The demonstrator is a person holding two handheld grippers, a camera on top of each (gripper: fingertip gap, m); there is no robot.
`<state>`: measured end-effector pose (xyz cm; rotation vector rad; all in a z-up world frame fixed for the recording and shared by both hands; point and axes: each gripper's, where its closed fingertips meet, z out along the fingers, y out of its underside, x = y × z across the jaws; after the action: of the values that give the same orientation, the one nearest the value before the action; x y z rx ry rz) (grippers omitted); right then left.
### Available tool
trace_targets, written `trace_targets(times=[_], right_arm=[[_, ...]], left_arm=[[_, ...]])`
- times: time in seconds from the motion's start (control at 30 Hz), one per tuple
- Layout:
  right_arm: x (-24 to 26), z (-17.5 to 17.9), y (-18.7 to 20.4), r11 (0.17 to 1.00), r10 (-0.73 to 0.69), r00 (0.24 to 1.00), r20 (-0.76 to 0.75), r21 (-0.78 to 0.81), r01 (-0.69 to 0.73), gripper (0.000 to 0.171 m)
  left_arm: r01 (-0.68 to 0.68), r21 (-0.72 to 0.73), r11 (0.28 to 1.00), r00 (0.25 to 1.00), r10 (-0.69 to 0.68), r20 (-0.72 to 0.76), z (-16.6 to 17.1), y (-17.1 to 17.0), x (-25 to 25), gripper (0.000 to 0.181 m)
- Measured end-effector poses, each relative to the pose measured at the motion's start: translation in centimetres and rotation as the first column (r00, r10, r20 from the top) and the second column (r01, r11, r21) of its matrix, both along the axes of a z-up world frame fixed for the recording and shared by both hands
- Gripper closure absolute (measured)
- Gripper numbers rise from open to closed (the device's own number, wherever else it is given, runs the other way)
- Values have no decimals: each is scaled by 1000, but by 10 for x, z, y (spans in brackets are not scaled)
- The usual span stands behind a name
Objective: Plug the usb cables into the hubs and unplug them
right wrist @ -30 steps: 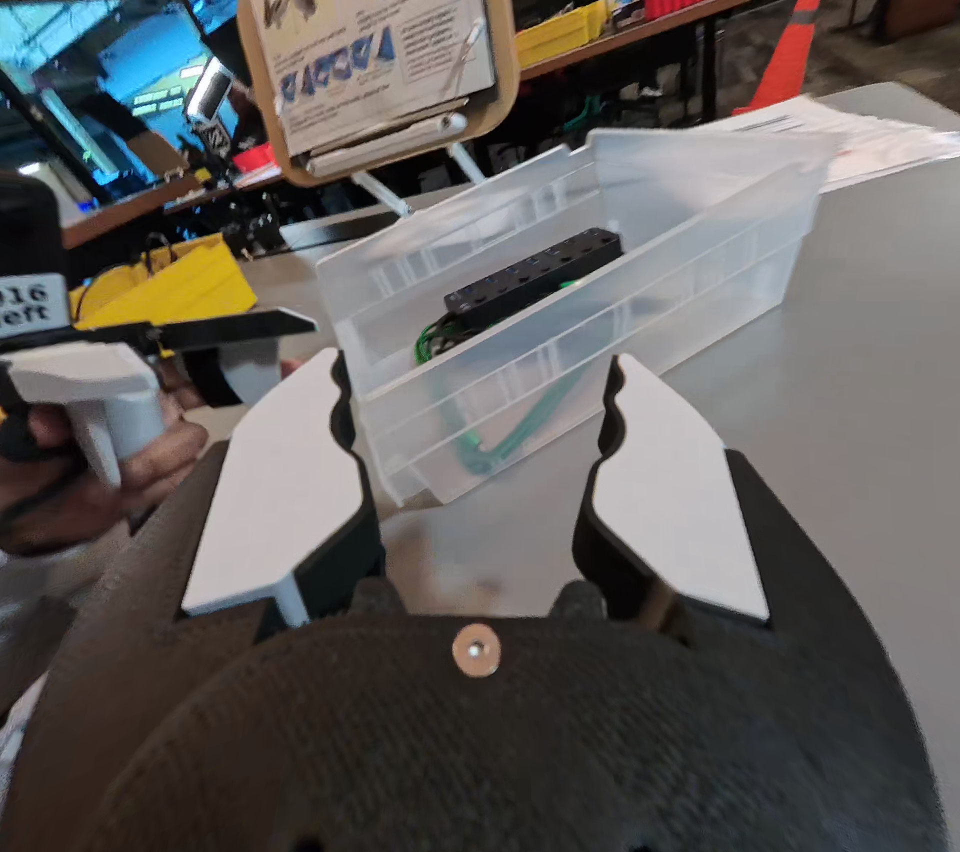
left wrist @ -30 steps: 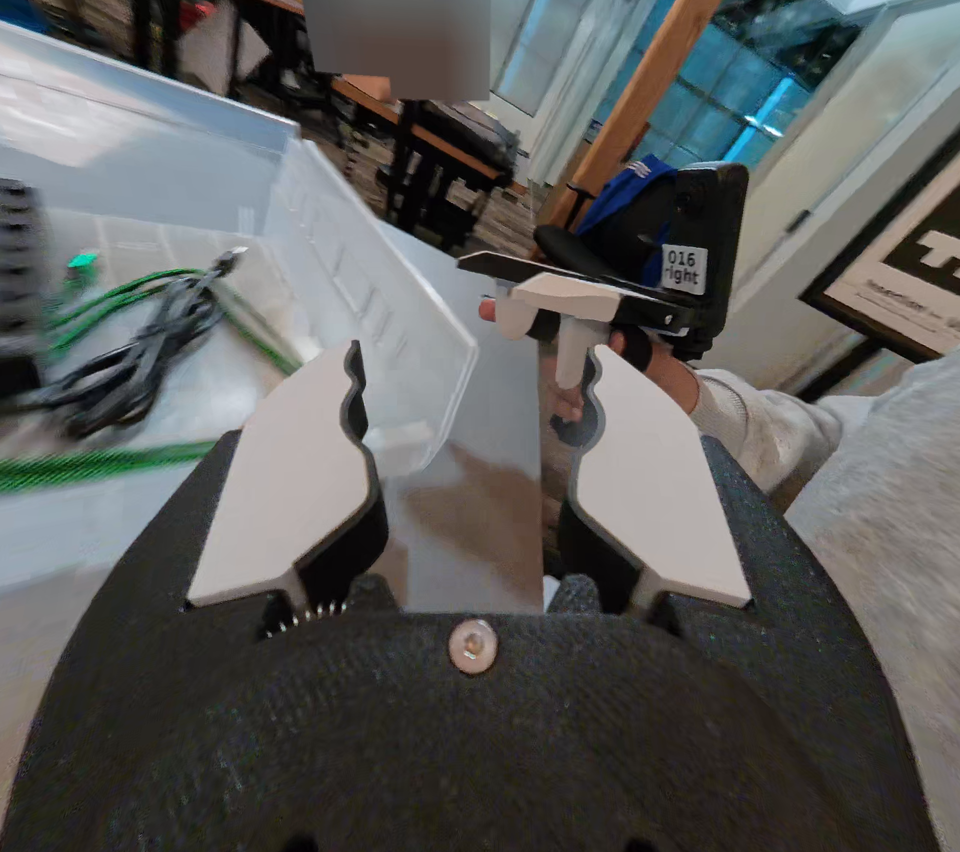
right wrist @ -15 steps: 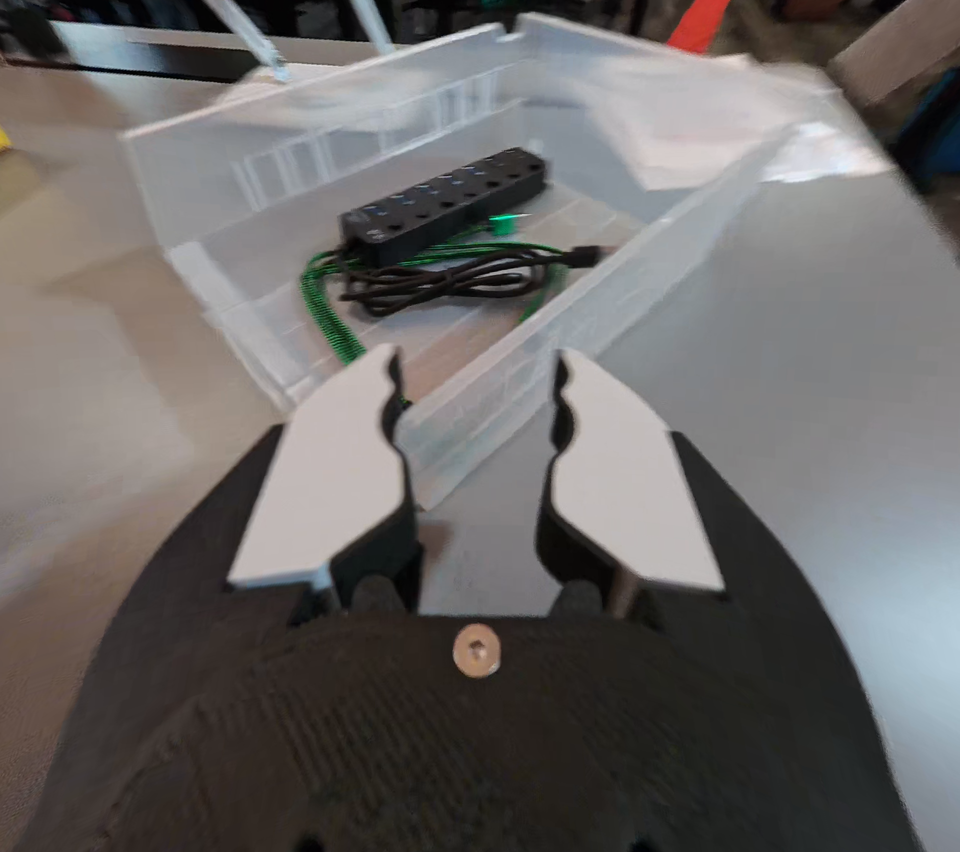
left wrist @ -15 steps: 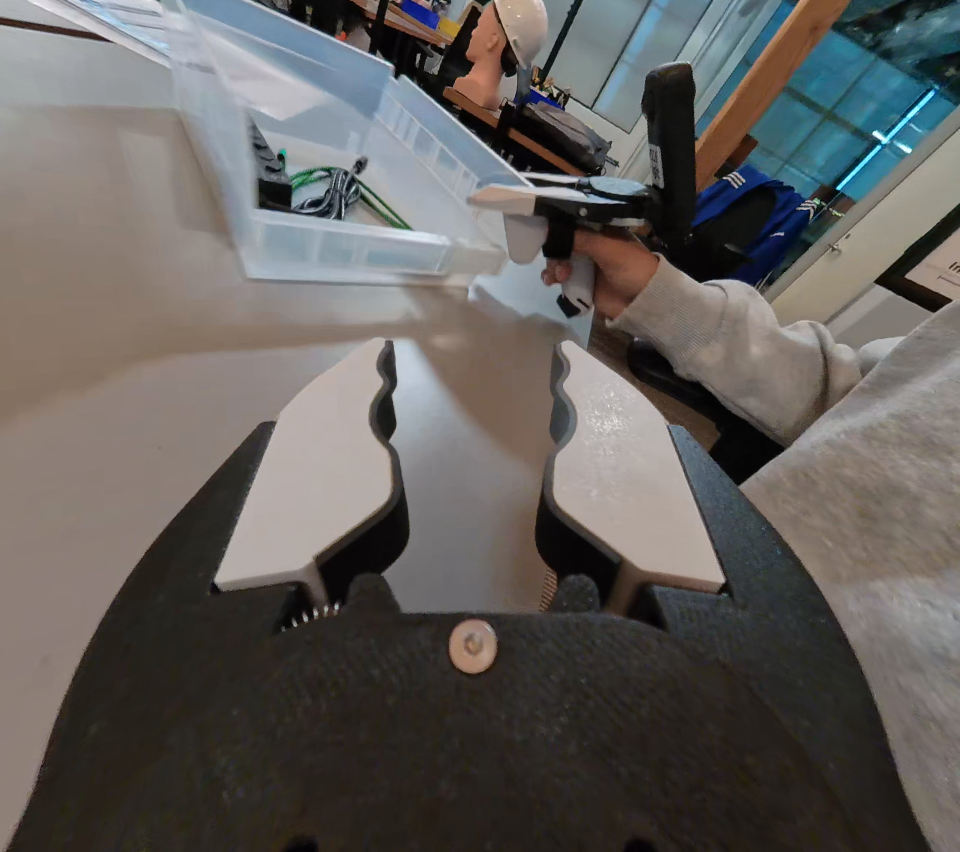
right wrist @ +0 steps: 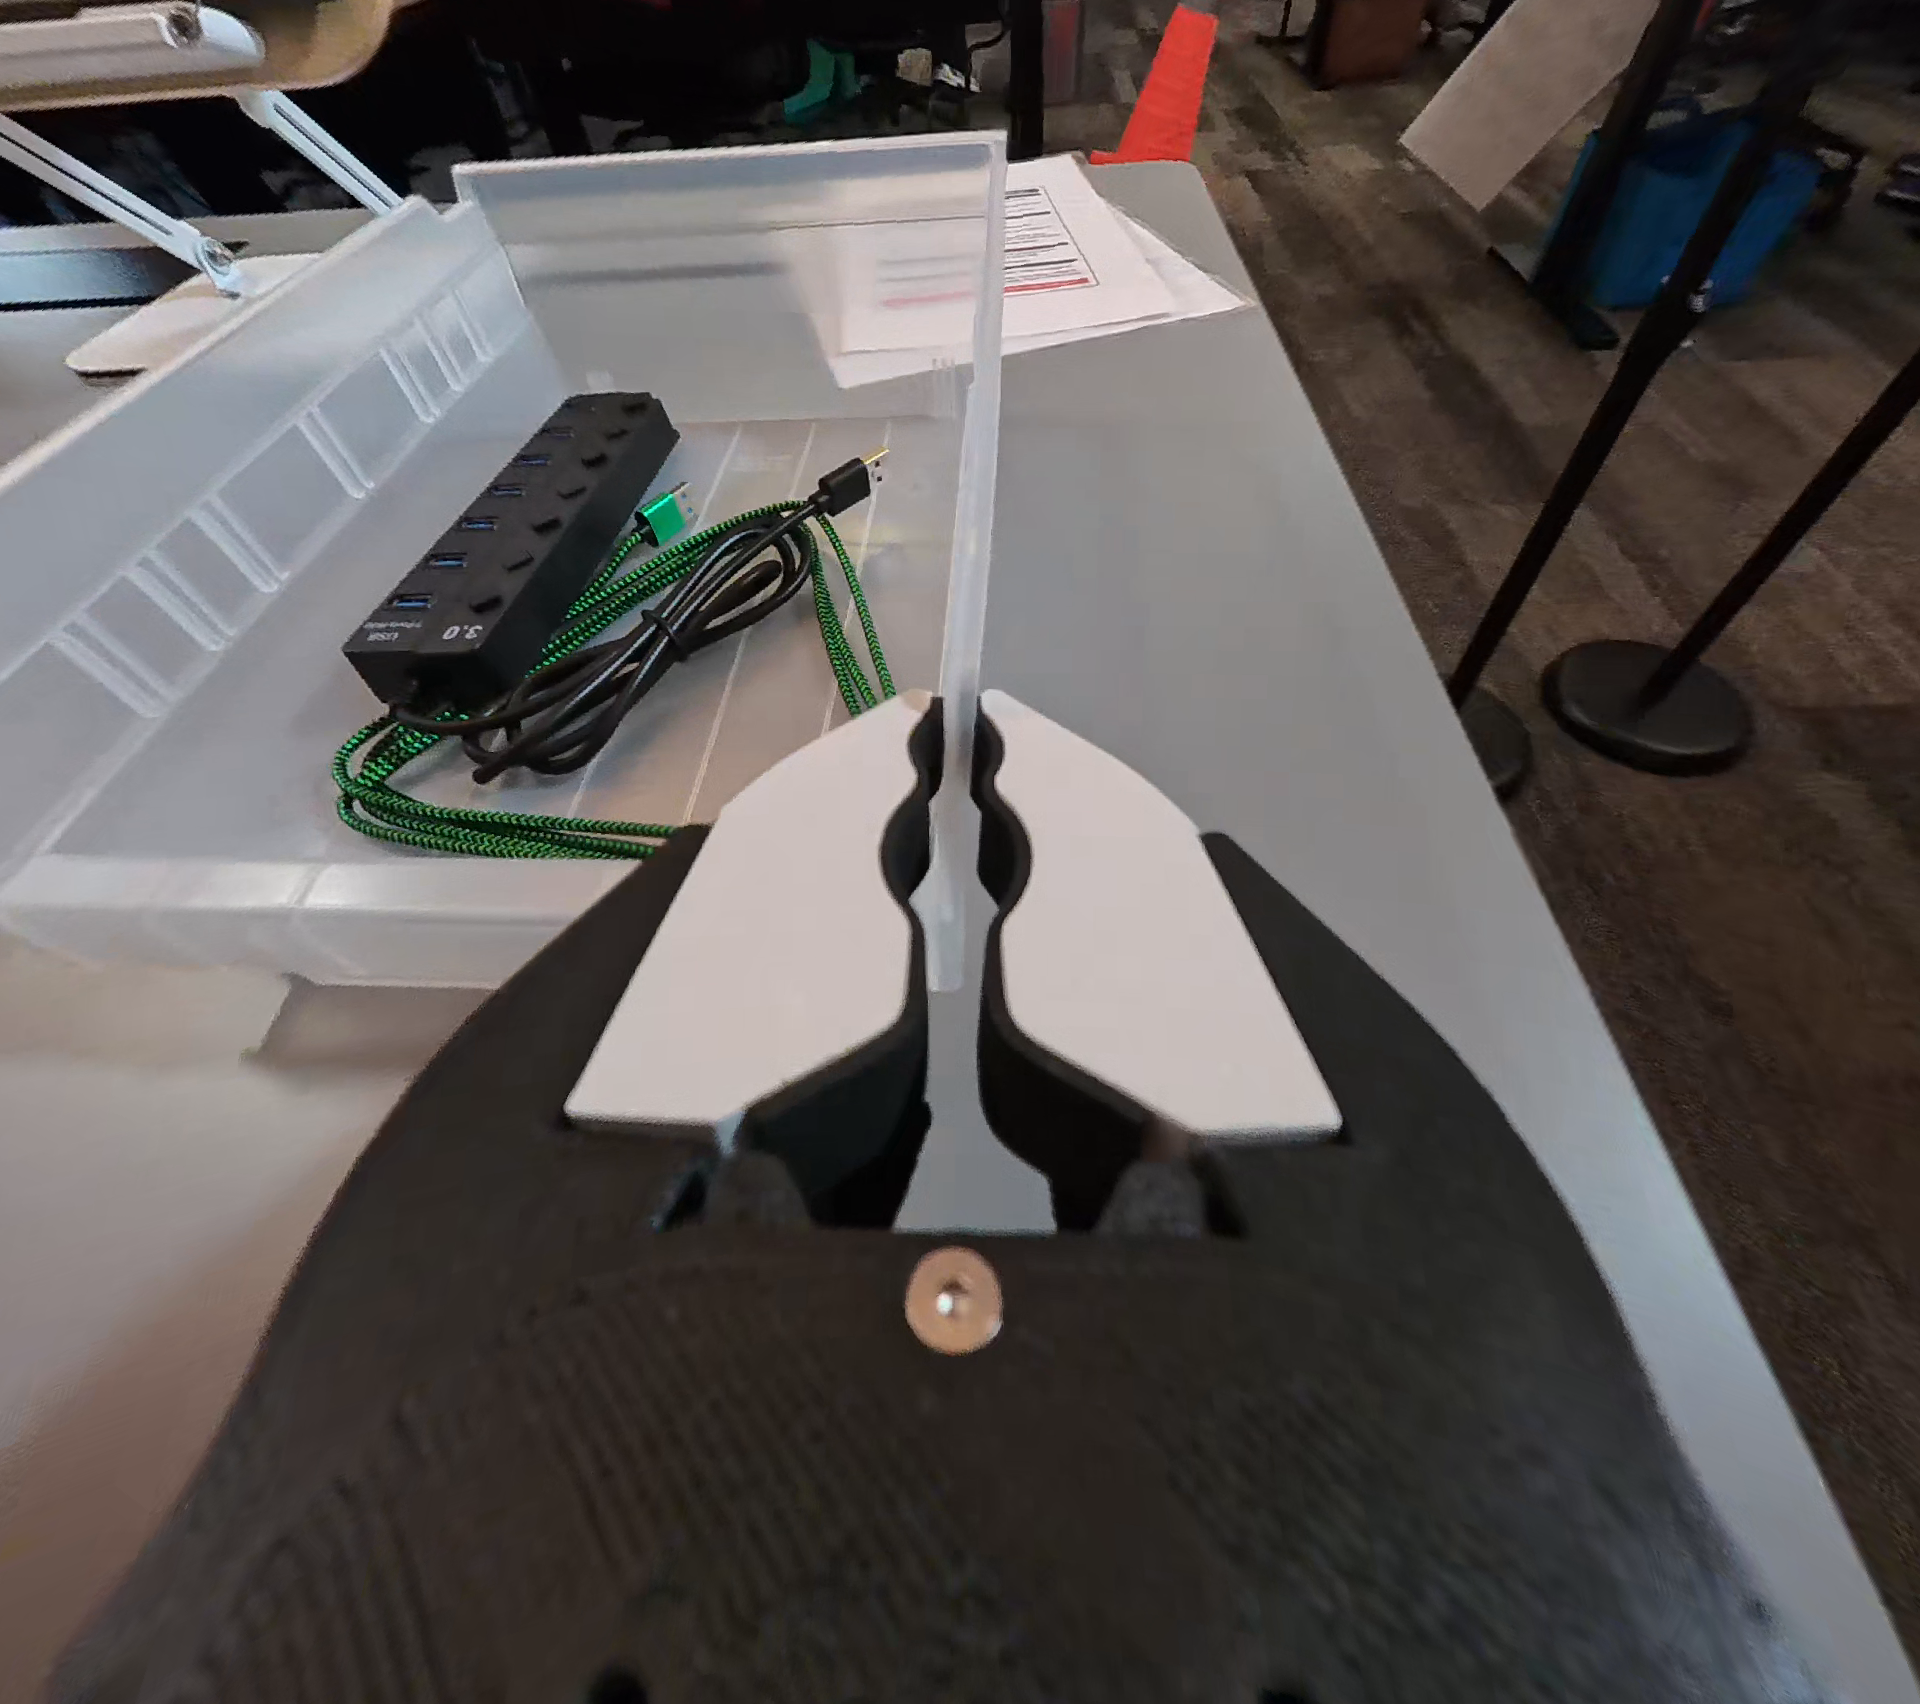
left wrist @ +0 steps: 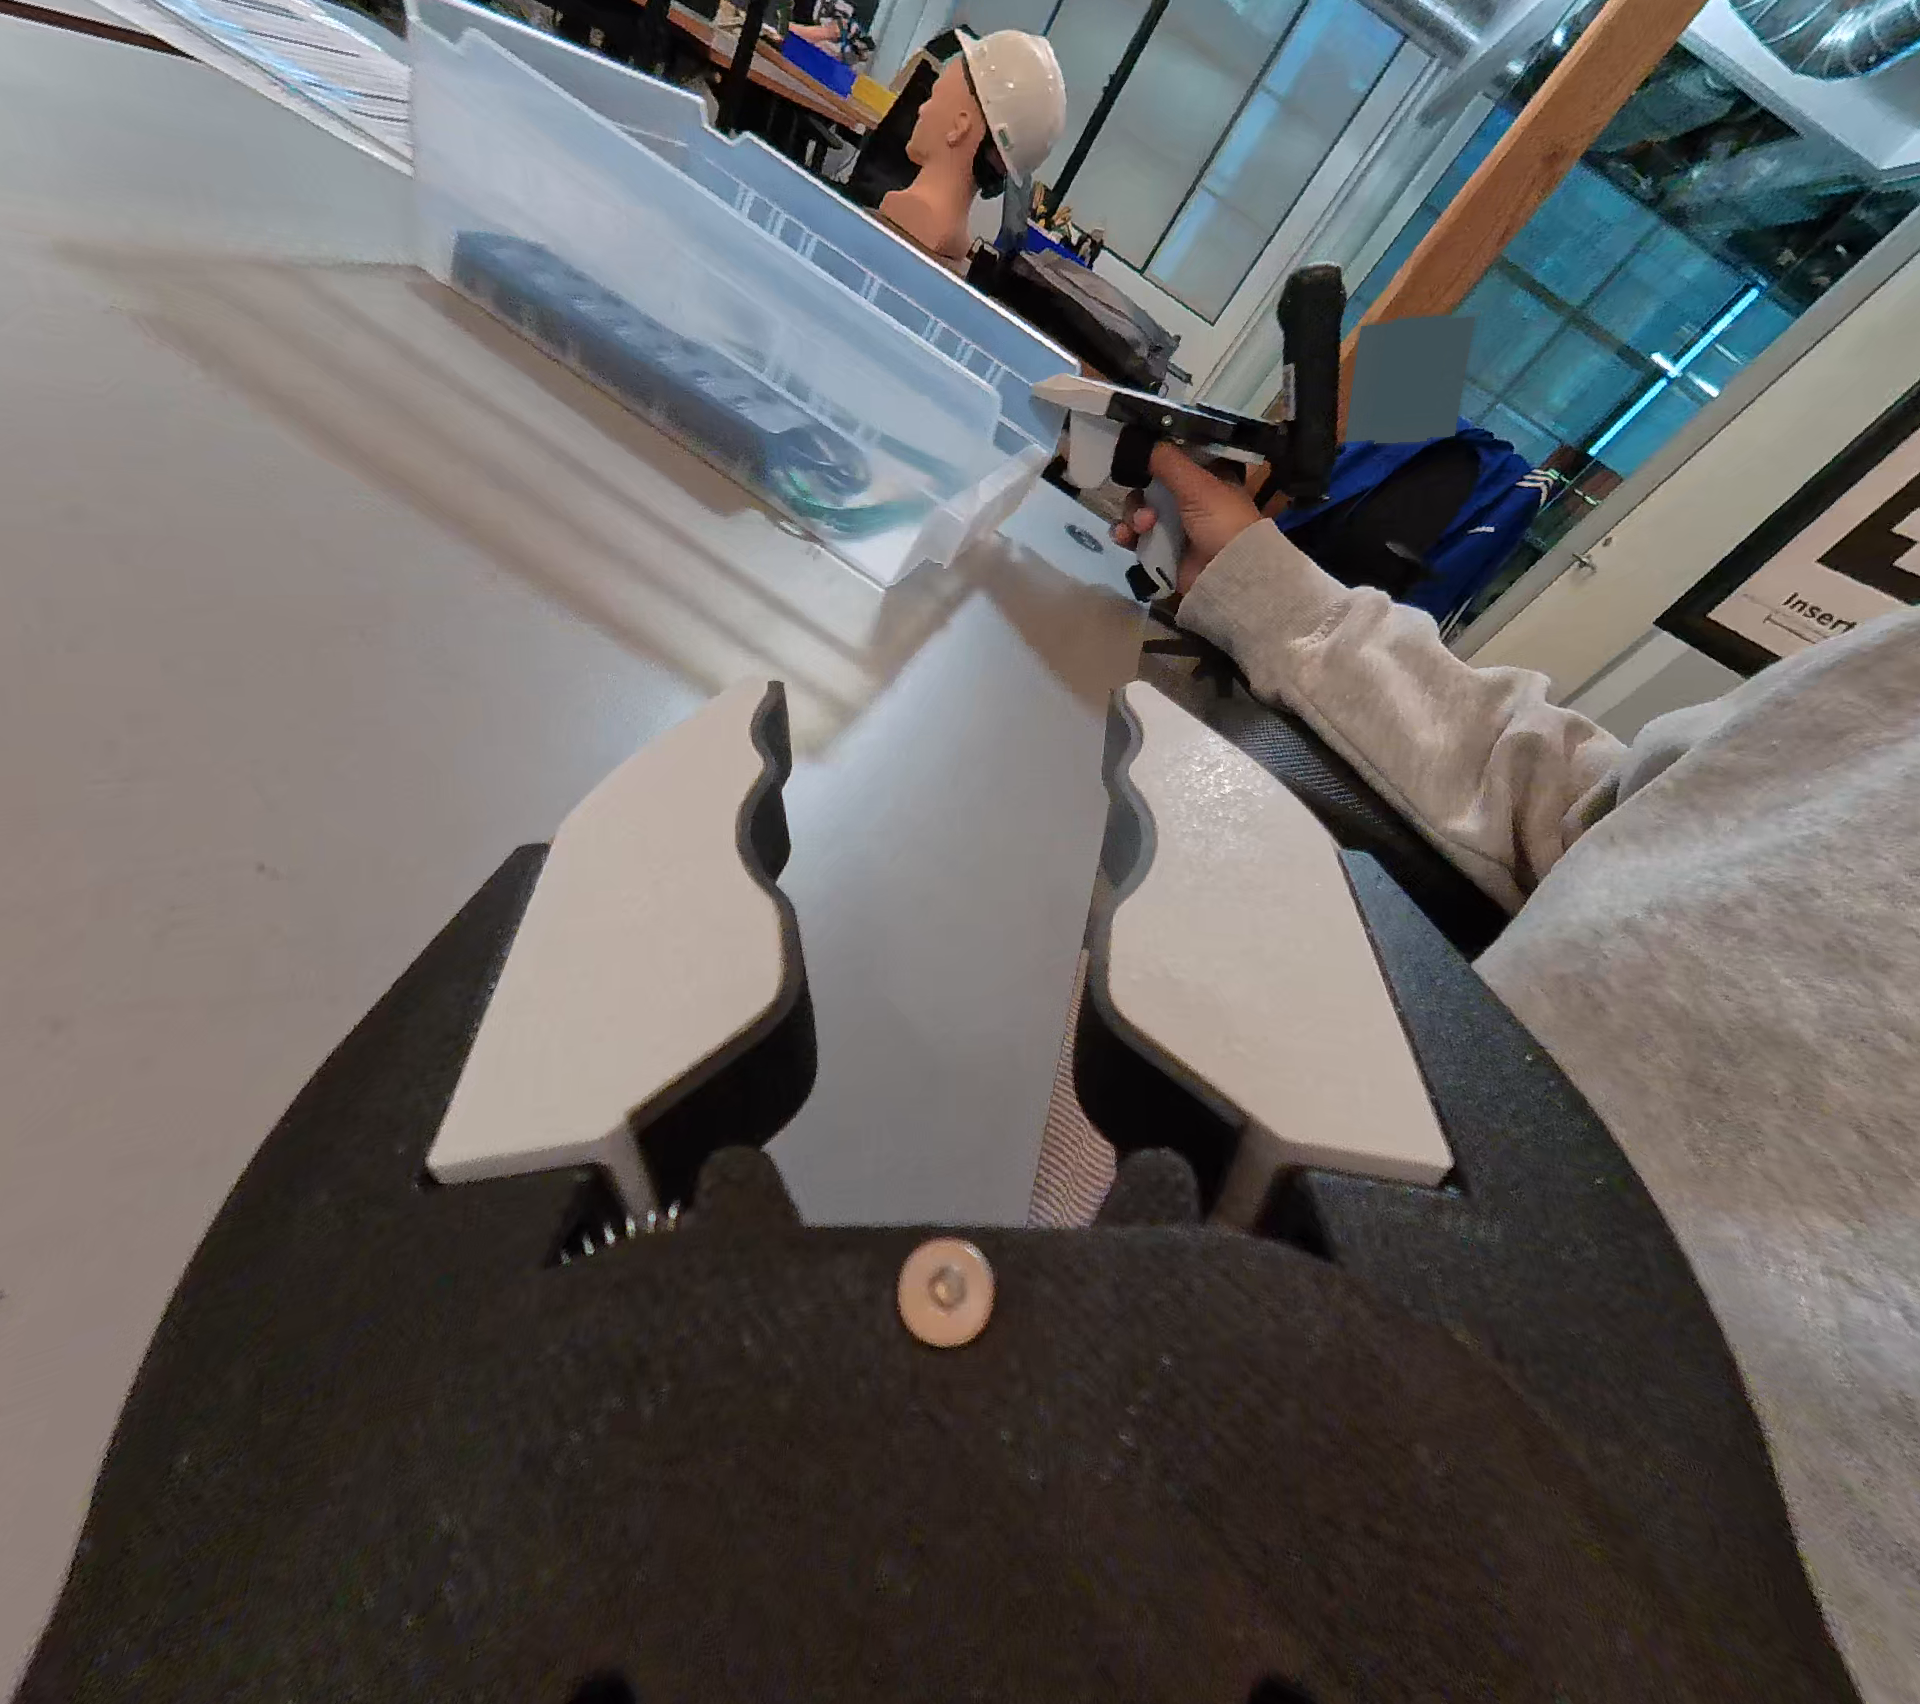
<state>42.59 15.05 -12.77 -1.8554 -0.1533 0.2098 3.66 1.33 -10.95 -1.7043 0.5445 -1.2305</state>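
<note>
At centre frame, the right gripper point(right wrist: 951, 724) pinches the bin point(right wrist: 977, 449) wall, likely steadying it; the left gripper point(left wrist: 940, 719) waits spread, empty.

The left hand-held gripper point(left wrist: 940, 807) hangs low over the tabletop point(left wrist: 260, 719) with fingers parted and empty, while the right hand-held gripper point(right wrist: 951, 781) is clamped on a thin clear wall point(right wrist: 977, 511).

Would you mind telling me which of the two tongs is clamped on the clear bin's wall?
The right tongs, pinching the clear bin side wall; the left tongs are open, empty.
</note>
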Motion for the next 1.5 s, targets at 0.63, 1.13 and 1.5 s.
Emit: trace_targets(times=[0.63,1.13,1.5], right_arm=[[41,1,-11,1000,-17,995,-101,-2,17,167],[55,22,-11,982,-148,988,-45,114,152,156],[-145,134,-67,824,366,879,-306,545,-154,161]], left_arm=[[-18,-4,1000,1000,18,-11,-3,3,-4,122],[-9,-20,1000,999,8,-40,-11,4,-2,122],[-287,257,923,930,333,-158,12,29,-47,146]])
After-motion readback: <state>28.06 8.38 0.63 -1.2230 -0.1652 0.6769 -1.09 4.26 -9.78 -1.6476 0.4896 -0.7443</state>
